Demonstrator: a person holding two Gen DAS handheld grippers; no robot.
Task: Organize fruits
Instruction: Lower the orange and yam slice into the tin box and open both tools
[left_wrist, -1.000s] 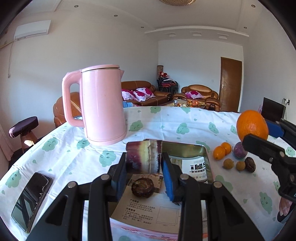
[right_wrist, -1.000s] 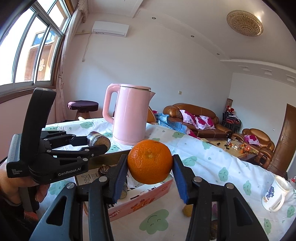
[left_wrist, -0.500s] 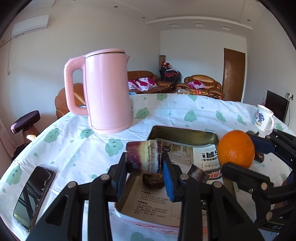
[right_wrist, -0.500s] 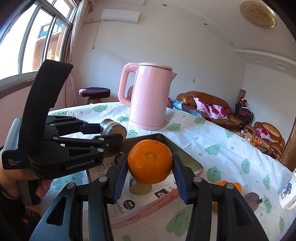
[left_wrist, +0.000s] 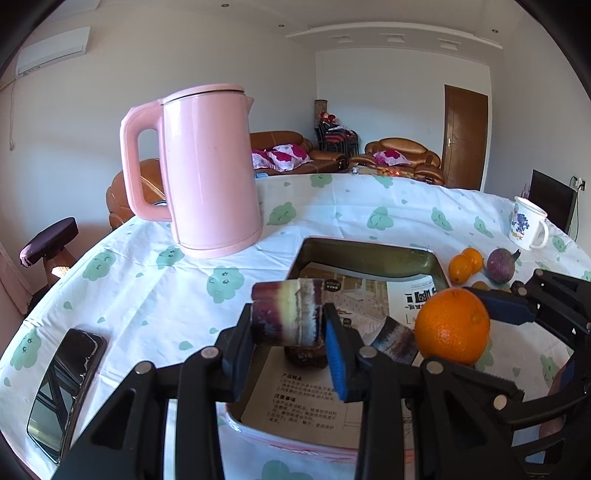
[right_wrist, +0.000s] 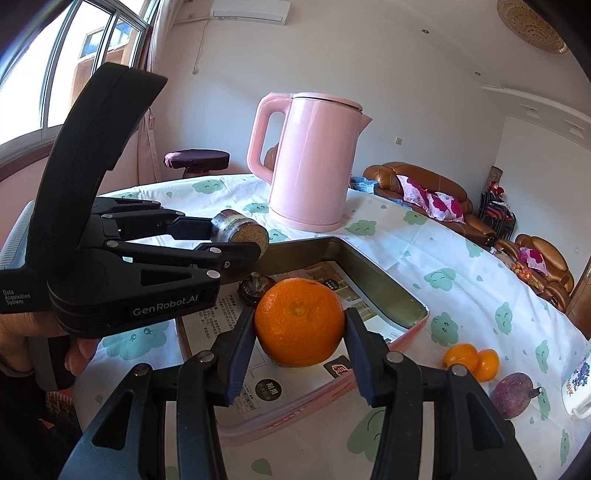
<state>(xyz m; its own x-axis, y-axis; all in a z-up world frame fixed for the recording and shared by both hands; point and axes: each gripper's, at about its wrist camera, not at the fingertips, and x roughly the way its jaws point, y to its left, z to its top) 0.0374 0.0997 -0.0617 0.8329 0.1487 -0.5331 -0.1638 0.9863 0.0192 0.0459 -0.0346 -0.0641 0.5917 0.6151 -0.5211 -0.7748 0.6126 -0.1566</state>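
Note:
My left gripper (left_wrist: 288, 328) is shut on a short purple sugarcane piece (left_wrist: 286, 312) and holds it above the pink tray (left_wrist: 369, 254). My right gripper (right_wrist: 299, 328) is shut on a large orange (right_wrist: 300, 326), low over the same tray (right_wrist: 384, 291). The orange also shows in the left wrist view (left_wrist: 452, 325). Inside the paper-lined tray lie a dark wrinkled fruit (right_wrist: 255, 288) and another sugarcane piece (left_wrist: 395, 338). The left gripper with its sugarcane (right_wrist: 240, 234) shows in the right wrist view.
A pink kettle (left_wrist: 207, 166) stands behind the tray. Two small oranges (right_wrist: 471, 360), a purple passion fruit (right_wrist: 511, 395) and a white mug (left_wrist: 526, 223) sit on the tablecloth to the right. A phone (left_wrist: 64, 391) lies at the left edge.
My right gripper has brought the orange down and leftward over the tray. My left gripper has moved forward with the sugarcane piece, closer to the kettle.

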